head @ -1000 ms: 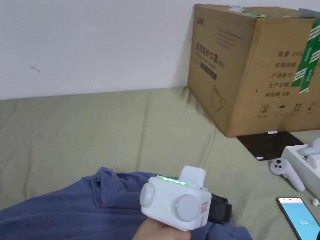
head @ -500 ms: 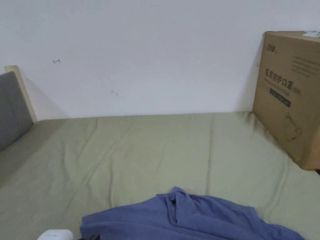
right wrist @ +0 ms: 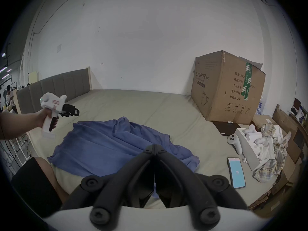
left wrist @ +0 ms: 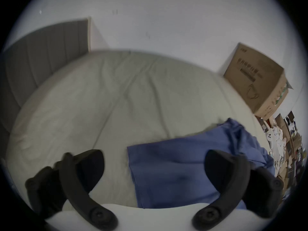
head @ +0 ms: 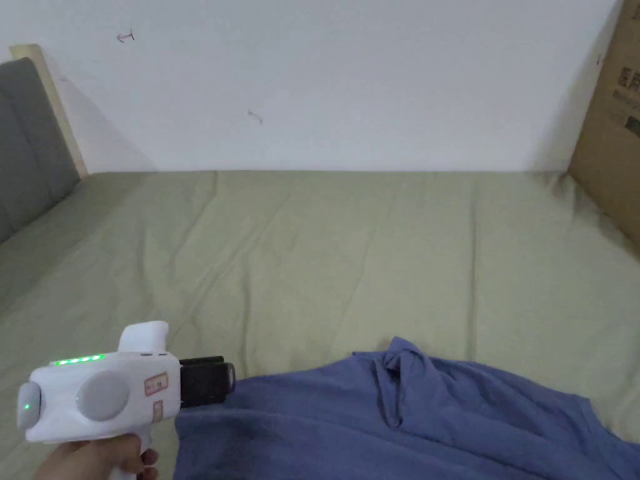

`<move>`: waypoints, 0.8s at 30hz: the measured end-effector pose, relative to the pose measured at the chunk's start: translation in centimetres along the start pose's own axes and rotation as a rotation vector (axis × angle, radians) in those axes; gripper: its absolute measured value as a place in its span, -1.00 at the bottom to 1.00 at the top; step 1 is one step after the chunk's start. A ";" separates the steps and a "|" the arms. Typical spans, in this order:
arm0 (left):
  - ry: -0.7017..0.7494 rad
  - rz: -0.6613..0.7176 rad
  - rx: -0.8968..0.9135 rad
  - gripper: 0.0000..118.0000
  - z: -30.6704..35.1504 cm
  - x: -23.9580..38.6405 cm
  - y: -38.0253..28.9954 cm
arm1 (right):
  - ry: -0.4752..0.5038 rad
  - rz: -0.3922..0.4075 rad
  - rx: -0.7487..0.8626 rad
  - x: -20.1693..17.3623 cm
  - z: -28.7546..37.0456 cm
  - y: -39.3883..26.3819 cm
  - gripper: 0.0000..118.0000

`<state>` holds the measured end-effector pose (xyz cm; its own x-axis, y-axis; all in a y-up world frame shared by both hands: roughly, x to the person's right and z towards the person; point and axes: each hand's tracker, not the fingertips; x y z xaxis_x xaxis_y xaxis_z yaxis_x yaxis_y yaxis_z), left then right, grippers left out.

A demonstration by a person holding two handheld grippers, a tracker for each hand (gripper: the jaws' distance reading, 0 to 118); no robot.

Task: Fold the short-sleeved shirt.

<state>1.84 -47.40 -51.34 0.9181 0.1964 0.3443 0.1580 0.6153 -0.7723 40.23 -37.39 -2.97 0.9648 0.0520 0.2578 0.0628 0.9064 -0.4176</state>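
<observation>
A: Where's the shirt [head: 437, 419]?

B: Rumpled on the bed [head: 325, 250], at 6 o'clock in the head view. It looks soft, light and limp, so it will likely sag: pinch a hem corner or shoulder seam.

A: The hand-held grippers?

B: Left hand-held gripper [left wrist: 154, 159] is spread wide above the shirt's edge; right hand-held gripper [right wrist: 154, 148] is pressed together, empty.

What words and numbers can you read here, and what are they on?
"有效期: 2年": cardboard box, side panel.
"生产日期": same panel.
"2" in a circle: low on that panel.
Sticker on the left tool: too small to read.
Phone screen: too small to be sure.
</observation>
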 end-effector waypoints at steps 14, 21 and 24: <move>0.131 -0.223 0.028 -0.92 -0.3 6.0 -5.7 | 0.023 -0.003 -0.083 0.9 -2.8 -3.3 -1.00; 0.042 -0.190 0.171 -0.92 5.4 6.3 -4.0 | -0.106 -0.062 -0.173 6.4 -2.3 -7.7 -0.95; 0.046 -0.206 0.195 -0.92 6.9 6.8 -3.8 | -0.122 -0.055 -0.316 9.3 -5.4 -9.9 0.33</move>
<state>5.00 -43.14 -42.44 0.8901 0.0193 0.4554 0.2744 0.7750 -0.5692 50.00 -48.15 -1.17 0.9214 0.0733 0.3818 0.2085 0.7355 -0.6446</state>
